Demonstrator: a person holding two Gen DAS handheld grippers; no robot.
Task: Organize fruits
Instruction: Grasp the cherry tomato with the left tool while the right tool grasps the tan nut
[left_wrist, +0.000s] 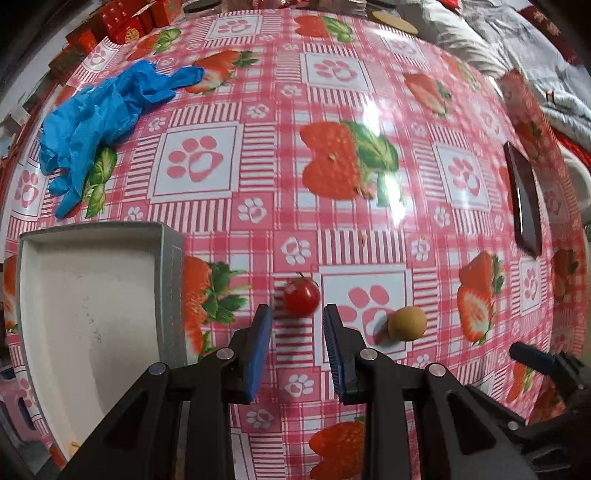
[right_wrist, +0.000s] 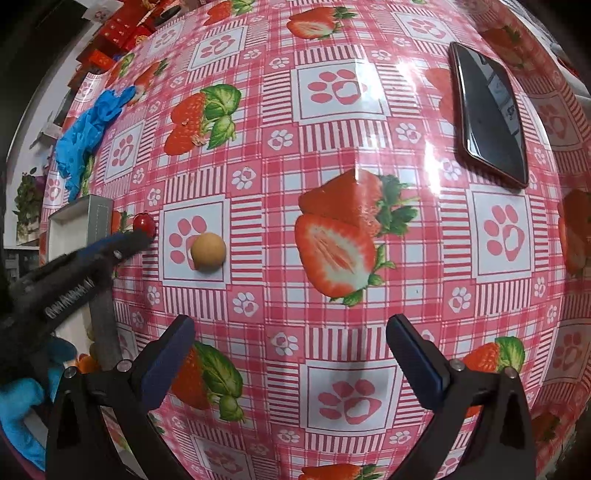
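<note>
A small red cherry tomato (left_wrist: 301, 301) lies on the strawberry-print tablecloth, just beyond my left gripper (left_wrist: 297, 314), which is open with the tomato near the gap between its fingertips. A tan round fruit (left_wrist: 407, 324) lies to the right of it. A white shallow box (left_wrist: 88, 295) with a grey wall stands at the left. In the right wrist view the tomato (right_wrist: 144, 223), the tan fruit (right_wrist: 208, 252) and the box (right_wrist: 70, 229) are at the left, with the left gripper reaching to the tomato. My right gripper (right_wrist: 291, 332) is open and empty over the cloth.
A crumpled blue glove (left_wrist: 99, 122) lies at the back left. A dark phone (right_wrist: 489, 114) lies at the right near the table edge. Red boxes (left_wrist: 125, 22) stand along the far left edge. Grey fabric (left_wrist: 498, 37) lies beyond the table at the back right.
</note>
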